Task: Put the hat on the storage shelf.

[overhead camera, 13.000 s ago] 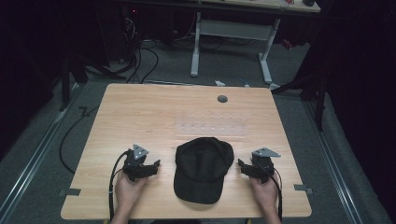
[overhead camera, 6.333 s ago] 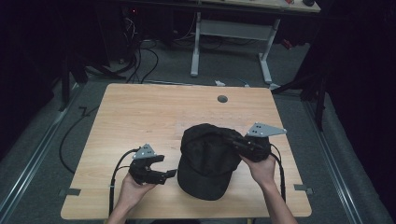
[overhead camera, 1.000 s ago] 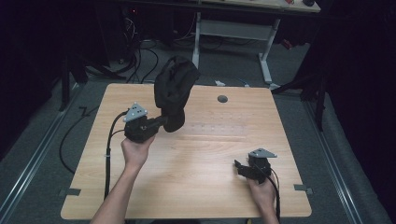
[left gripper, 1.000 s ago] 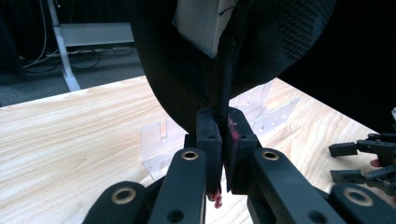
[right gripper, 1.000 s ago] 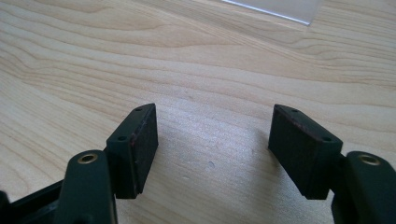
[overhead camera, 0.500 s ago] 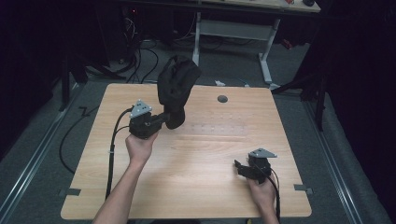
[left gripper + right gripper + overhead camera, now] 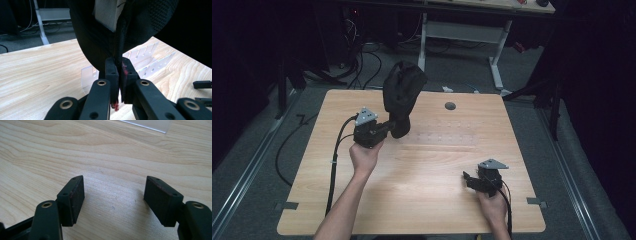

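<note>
Above the table [image 7: 362, 200], left gripper [image 7: 388, 128] raised, clamping black cap [image 7: 402, 95], right gripper [image 7: 468, 180] low, jaws apart

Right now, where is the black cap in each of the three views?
High view: black cap upper centre-left, lifted above the table by the left gripper.
Left gripper view: cap across the top, edge pinched between jaws.
Right gripper view: not there.
Shared landmark: clear slotted rack.
</note>
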Motion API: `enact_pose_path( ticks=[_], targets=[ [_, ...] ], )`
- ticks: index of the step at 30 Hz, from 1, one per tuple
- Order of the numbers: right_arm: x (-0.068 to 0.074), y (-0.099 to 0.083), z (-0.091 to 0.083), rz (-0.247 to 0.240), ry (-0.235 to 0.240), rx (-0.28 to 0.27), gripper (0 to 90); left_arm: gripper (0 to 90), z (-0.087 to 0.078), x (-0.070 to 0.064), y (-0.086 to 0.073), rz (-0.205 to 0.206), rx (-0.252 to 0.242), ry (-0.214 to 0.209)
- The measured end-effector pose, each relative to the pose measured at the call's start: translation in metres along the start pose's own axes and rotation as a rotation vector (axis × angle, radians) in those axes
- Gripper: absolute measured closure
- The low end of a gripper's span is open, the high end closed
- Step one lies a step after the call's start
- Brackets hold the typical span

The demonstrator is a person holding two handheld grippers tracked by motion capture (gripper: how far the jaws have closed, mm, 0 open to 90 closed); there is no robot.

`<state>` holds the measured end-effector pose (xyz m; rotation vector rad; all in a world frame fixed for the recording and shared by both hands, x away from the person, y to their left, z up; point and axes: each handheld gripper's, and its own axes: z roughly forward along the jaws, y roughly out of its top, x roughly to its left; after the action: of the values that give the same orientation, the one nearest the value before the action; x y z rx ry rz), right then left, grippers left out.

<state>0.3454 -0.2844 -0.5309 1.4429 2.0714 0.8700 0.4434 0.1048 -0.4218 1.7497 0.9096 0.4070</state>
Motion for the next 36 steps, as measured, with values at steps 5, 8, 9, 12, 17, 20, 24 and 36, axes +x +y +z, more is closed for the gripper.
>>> enact_pose_path(
  ticks=[5,8,9,12,17,20,24,36],
  targets=[
    [0.0,0.0,0.0,0.0,0.0,0.0,33.0,86.6,0.003,0.0,-0.002,0.001,0.004,0.003],
    [0.0,0.0,0.0,0.0,0.0,0.0,33.0,86.6,0.004,0.0,-0.003,-0.001,0.005,0.005],
    [0.0,0.0,0.0,0.0,0.0,0.0,33.0,86.6,0.005,0.0,-0.003,-0.001,0.005,0.006],
    [0.0,0.0,0.0,0.0,0.0,-0.001,33.0,86.6,0.005,-0.001,-0.004,0.001,0.006,0.008],
    [0.0,0.0,0.0,0.0,0.0,-0.001,33.0,86.5,0.007,-0.002,-0.007,0.002,0.011,0.009],
    [0.0,0.0,0.0,0.0,0.0,-0.001,33.0,86.5,0.011,-0.002,-0.013,-0.004,0.034,0.008],
    [0.0,0.0,0.0,0.0,0.0,-0.001,32.9,86.4,0.013,-0.003,-0.017,-0.01,0.043,0.002],
    [0.0,0.0,0.0,0.0,-0.001,-0.001,33.0,85.7,0.01,-0.001,-0.023,-0.031,0.062,-0.007]
  ],
)
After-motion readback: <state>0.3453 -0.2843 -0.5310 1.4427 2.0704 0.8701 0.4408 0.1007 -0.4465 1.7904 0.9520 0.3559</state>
